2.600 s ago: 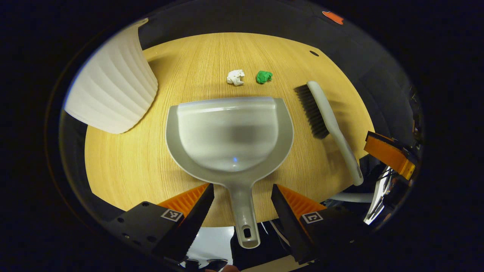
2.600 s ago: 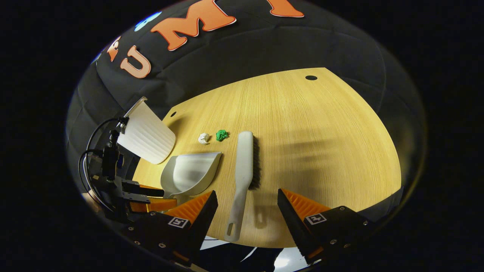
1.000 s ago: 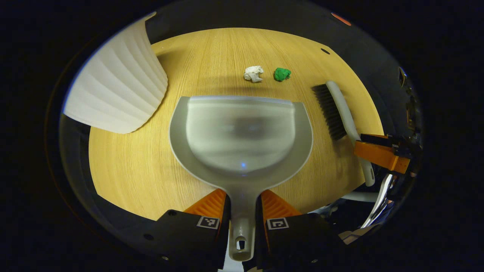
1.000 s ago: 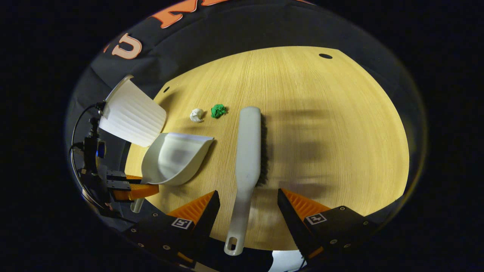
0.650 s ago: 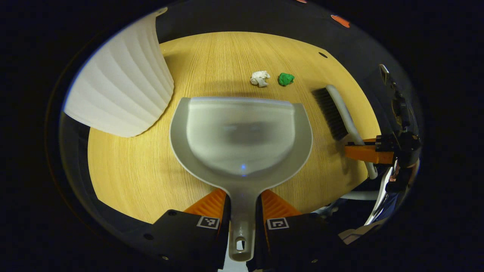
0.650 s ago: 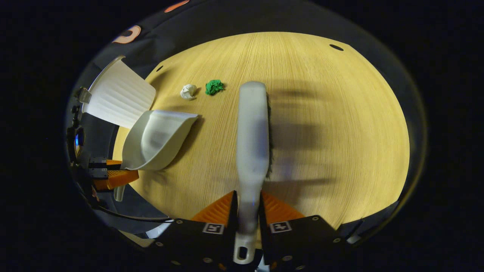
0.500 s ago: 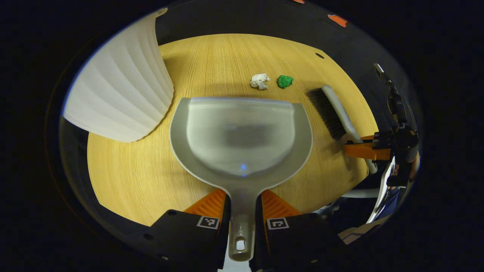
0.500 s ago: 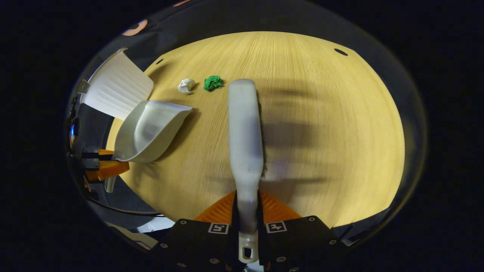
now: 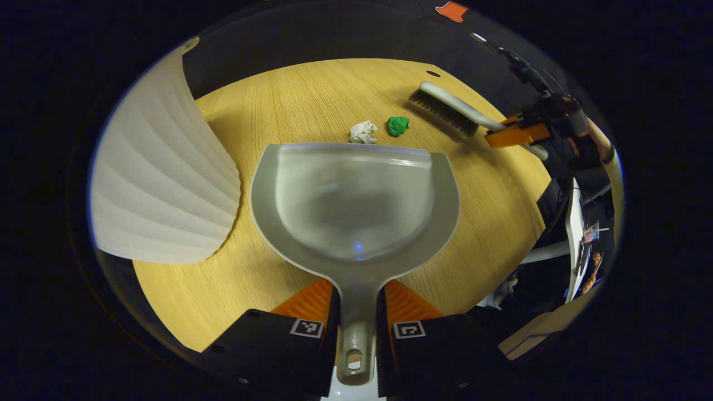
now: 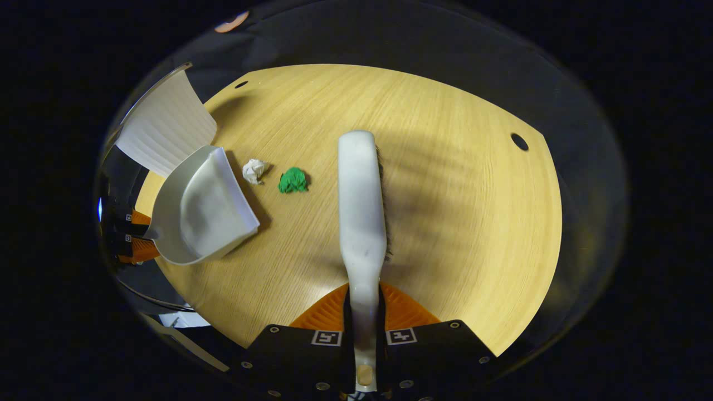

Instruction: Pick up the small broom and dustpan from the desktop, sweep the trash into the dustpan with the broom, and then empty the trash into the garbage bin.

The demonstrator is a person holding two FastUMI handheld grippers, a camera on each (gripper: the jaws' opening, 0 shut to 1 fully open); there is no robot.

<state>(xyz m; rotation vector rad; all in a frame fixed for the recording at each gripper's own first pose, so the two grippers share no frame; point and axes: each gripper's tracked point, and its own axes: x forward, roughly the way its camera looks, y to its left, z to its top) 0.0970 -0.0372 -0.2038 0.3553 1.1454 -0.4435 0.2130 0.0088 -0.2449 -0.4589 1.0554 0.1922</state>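
My left gripper (image 9: 356,298) is shut on the handle of the grey dustpan (image 9: 355,197), whose front lip sits just short of a white paper ball (image 9: 362,132) and a green paper ball (image 9: 397,125). My right gripper (image 10: 365,303) is shut on the handle of the pale broom (image 10: 361,192), held above the wooden desktop (image 10: 457,184) with its dark bristles to the right. In the left gripper view the broom (image 9: 451,108) hangs beyond the green ball, held by the right gripper (image 9: 515,135). In the right gripper view, the dustpan (image 10: 200,214), white ball (image 10: 254,169) and green ball (image 10: 293,180) lie left of the broom.
A white ribbed bin (image 9: 159,189) stands at the desk's left side, close beside the dustpan, and also shows in the right gripper view as the bin (image 10: 164,125). Two small dark holes (image 10: 519,141) mark the desktop near its far edge. Bare wood stretches to the right of the broom.
Both grippers closed on their handles. The right gripper lifted the broom and swung it to the far side of the paper balls; the dustpan's lip moved closer to the balls.
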